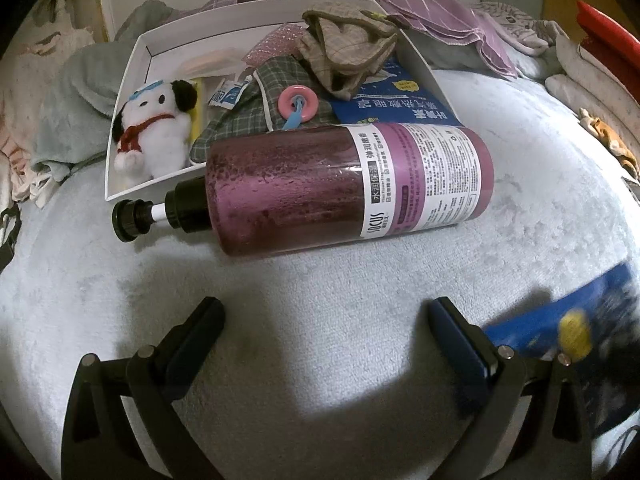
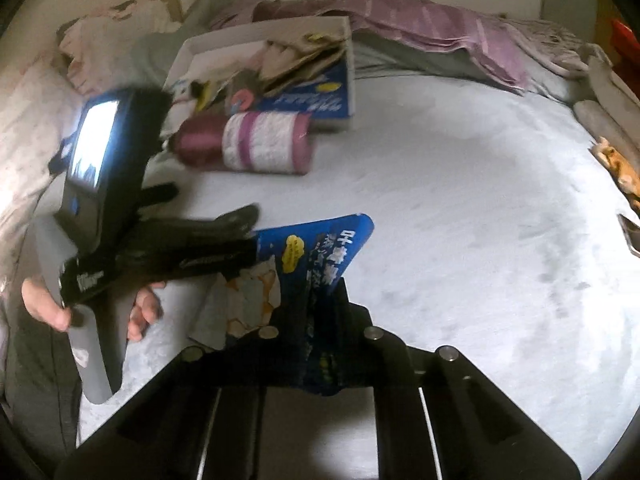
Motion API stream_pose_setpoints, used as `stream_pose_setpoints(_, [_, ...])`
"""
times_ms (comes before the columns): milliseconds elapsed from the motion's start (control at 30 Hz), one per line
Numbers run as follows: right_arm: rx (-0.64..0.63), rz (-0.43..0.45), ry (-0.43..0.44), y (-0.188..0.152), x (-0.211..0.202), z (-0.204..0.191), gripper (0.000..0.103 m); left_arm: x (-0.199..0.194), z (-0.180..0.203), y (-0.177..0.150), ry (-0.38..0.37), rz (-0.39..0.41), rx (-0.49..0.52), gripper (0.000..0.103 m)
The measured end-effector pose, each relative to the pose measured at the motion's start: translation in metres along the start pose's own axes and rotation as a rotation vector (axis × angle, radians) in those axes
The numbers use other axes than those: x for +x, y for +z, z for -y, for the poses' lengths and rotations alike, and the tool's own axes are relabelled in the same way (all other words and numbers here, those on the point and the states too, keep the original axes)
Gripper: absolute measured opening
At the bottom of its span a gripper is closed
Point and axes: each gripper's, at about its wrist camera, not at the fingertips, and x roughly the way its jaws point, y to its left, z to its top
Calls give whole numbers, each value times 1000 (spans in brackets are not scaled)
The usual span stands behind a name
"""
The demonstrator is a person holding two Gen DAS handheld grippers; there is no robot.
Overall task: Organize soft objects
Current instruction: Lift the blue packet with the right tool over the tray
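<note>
Right gripper [image 2: 316,320]: we have it clamped on the blue eye-mask packet [image 2: 316,248], lifted off the bedspread [image 2: 460,208].
Left gripper [image 1: 326,328]: spread wide, empty.
Doing it well: we keep the packet flat and clear the purple bottle [image 1: 344,184].
Room: white box [image 1: 132,92] is crowded; bedspread rightward lies open.

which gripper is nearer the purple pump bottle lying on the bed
Left. The left gripper hangs open just in front of the purple pump bottle, nothing between its fingers. The right gripper sits farther back and to the side, shut on a blue packet.
</note>
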Motion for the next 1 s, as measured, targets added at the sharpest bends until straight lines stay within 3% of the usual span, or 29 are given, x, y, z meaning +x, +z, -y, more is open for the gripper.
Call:
stream_pose_setpoints(133, [6, 81, -63, 12, -28, 9, 9, 0, 0, 0, 0, 0, 0, 103])
stream_pose_setpoints(400, [3, 182, -83, 36, -58, 11, 9, 0, 0, 0, 0, 0, 0, 103])
stream_pose_setpoints(667, [10, 222, -17, 54, -65, 3, 9, -2, 0, -1, 0, 1, -2, 103])
stream_pose_setpoints(867, [39, 296, 65, 88, -70, 1, 9, -2, 2, 0, 3, -7, 2, 103])
stream_pose_setpoints(1000, [45, 324, 101, 108, -66, -2, 9, -4, -3, 10, -55, -26, 18, 103])
